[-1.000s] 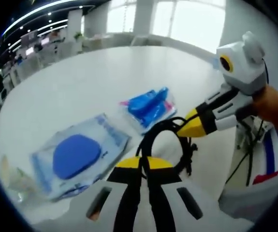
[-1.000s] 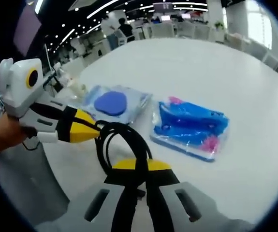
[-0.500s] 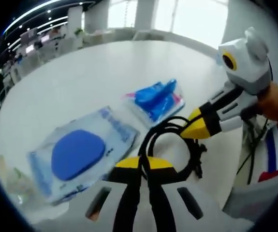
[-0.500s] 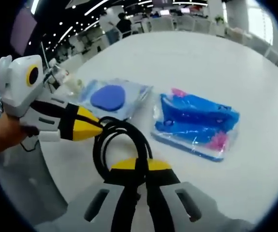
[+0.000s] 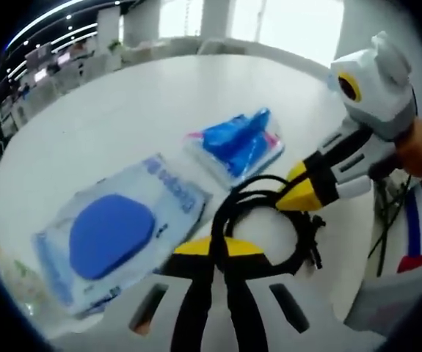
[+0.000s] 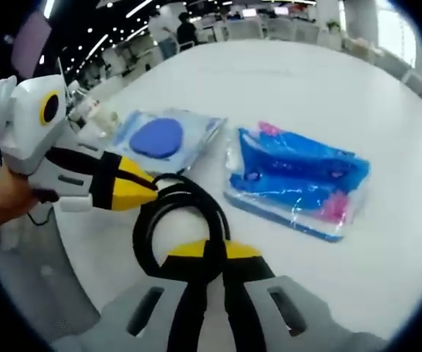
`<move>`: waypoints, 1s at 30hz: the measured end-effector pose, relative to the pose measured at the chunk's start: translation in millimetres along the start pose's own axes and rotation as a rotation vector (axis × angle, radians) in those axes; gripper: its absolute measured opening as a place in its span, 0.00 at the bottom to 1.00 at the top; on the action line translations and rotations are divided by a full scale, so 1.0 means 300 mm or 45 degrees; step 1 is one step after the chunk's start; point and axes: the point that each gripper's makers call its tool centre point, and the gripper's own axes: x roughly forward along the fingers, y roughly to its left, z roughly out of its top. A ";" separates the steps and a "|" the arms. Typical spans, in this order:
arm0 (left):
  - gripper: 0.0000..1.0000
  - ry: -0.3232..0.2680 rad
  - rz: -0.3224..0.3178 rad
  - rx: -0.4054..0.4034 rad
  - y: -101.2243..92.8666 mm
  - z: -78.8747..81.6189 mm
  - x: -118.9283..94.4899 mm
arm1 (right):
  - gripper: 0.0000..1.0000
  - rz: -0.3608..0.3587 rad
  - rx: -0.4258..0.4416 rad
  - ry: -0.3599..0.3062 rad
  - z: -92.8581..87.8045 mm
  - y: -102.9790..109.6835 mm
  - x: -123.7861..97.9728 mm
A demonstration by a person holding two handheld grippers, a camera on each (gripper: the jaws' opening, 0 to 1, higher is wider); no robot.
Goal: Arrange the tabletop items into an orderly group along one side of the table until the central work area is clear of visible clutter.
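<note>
Near the edge of a round white table (image 5: 152,95), a coiled black cable (image 5: 266,220) is pinched by both tools at once — the left gripper (image 5: 219,248) clamps one side of the loop, and the right gripper (image 6: 212,251) clamps the other, each with its yellow-tipped jaws closed narrow on the cord. Just beyond the cable lie two clear plastic packets side by side: one holding a blue oval pad (image 5: 111,235) and one of bright blue items with pink bits (image 6: 299,183).

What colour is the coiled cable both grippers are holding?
Black; the coiled cable shows best in the right gripper view.
</note>
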 end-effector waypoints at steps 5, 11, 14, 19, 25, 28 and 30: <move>0.02 0.003 -0.005 -0.018 0.003 -0.006 0.002 | 0.08 0.005 0.001 0.001 -0.001 0.001 0.003; 0.02 0.026 0.000 0.009 0.000 -0.016 0.005 | 0.09 -0.002 -0.068 0.028 -0.009 0.011 0.002; 0.03 0.015 0.001 0.006 -0.002 -0.016 0.005 | 0.10 -0.011 -0.102 0.037 -0.014 0.014 0.004; 0.03 0.010 -0.004 0.003 -0.001 -0.017 0.006 | 0.13 0.005 -0.106 0.033 -0.014 0.018 0.001; 0.03 -0.002 -0.006 -0.003 -0.005 -0.018 0.002 | 0.20 0.020 -0.138 0.034 -0.014 0.032 -0.001; 0.03 -0.007 -0.008 0.001 -0.006 -0.019 0.000 | 0.23 0.025 -0.140 0.027 -0.012 0.036 -0.002; 0.04 -0.001 -0.007 0.003 -0.007 -0.022 -0.002 | 0.28 0.016 -0.149 0.016 -0.007 0.037 -0.006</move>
